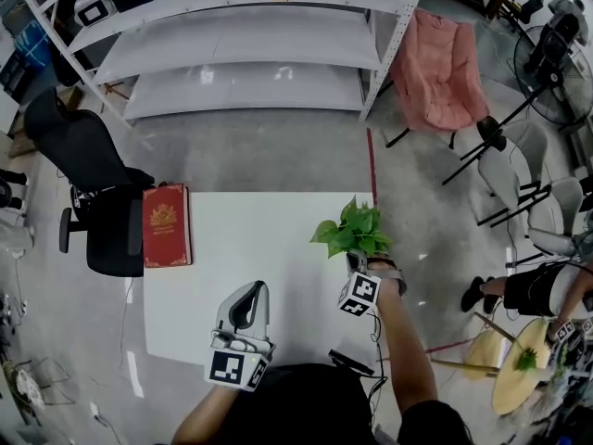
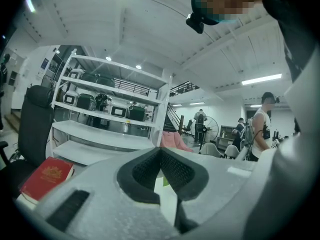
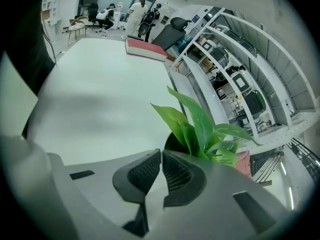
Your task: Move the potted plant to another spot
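The potted plant [image 1: 353, 231] [image 3: 199, 128] stood at the tips of the right gripper [image 3: 161, 153] [image 1: 356, 261], and its leaves spread forward and to the right of the jaws. In the right gripper view the jaws were drawn together to a thin slit. The dark pot rim ran in at their tips, so the gripper read as clamped on the rim. The right jaw lay on the pot side and the left jaw on the open table side. The lower part of the pot was hidden behind the jaw bodies.

In the head view the plant sat over the far right corner of the white table [image 1: 250, 248], directly ahead of the right gripper. It could not be told whether the pot base was touching the tabletop.

The left gripper [image 2: 160, 151] [image 1: 250, 293] was held well to the left of the plant, near the table's near edge. Its jaws met at the tips with nothing between them.

A red book [image 1: 167, 225] [image 3: 145, 48] lay flat at the table's left edge, well apart from both grippers and beyond the left one. A black office chair [image 1: 93, 184] stood just left of the book. A white shelf unit [image 1: 241, 54] stood past the table's far side, with a pink chair [image 1: 435, 68] to its right.
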A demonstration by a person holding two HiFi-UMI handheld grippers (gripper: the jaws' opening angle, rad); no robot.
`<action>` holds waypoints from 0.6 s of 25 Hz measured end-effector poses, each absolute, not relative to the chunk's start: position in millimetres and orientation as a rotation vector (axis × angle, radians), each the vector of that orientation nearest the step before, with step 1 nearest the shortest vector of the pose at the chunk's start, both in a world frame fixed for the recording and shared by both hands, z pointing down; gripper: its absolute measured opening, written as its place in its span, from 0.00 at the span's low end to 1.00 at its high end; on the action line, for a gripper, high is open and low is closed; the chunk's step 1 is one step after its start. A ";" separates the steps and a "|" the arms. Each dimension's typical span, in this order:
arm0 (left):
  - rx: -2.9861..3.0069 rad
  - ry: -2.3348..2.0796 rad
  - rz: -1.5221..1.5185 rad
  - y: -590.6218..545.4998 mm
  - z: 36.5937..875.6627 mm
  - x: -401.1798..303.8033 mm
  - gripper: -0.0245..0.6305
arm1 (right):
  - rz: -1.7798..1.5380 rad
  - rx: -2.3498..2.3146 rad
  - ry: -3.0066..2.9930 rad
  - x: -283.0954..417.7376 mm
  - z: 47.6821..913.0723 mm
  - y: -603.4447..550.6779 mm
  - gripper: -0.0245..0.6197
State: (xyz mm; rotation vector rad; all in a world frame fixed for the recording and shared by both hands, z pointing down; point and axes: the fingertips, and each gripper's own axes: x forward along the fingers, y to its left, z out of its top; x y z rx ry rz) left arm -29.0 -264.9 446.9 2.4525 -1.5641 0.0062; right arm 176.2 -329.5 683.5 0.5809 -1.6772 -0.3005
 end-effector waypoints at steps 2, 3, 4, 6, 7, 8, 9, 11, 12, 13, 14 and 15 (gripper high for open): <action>2.452 -1.561 0.017 -269.8 449.3 -26.1 0.06 | -0.301 0.586 -1.674 181.0 687.0 -340.4 0.07; 2.452 -1.560 0.022 -272.3 450.5 -24.6 0.06 | -0.301 0.589 -1.673 183.3 688.4 -345.9 0.07; 2.451 -1.558 0.027 -274.9 451.6 -23.0 0.06 | -0.301 0.593 -1.672 185.7 689.5 -351.4 0.07; 2.452 -1.558 0.034 -280.1 453.3 -19.6 0.06 | -0.299 0.598 -1.672 189.9 690.8 -361.6 0.07; 2.452 -1.557 0.038 -282.5 454.0 -18.0 0.06 | -0.297 0.599 -1.674 191.7 691.6 -366.0 0.07; 2.452 -1.556 0.041 -285.0 454.6 -16.5 0.06 | -0.295 0.599 -1.674 193.8 693.0 -370.0 0.07; 2.451 -1.555 0.042 -287.3 455.4 -15.2 0.06 | -0.294 0.599 -1.673 195.9 694.9 -373.8 0.07; 2.450 -1.553 0.047 -291.1 457.9 -13.7 0.06 | -0.296 0.601 -1.670 198.5 697.7 -381.2 0.07; 2.449 -1.552 0.050 -292.5 459.4 -13.2 0.06 | -0.298 0.602 -1.669 199.2 698.3 -384.7 0.07; 2.447 -1.550 0.055 -293.6 461.1 -12.5 0.06 | -0.299 0.603 -1.670 200.0 698.8 -387.8 0.07; 2.445 -1.548 0.060 -294.3 462.8 -11.5 0.06 | -0.298 0.603 -1.670 201.1 699.1 -390.6 0.07; 2.442 -1.547 0.064 -295.0 464.3 -10.4 0.06 | -0.298 0.603 -1.670 202.3 699.5 -393.1 0.07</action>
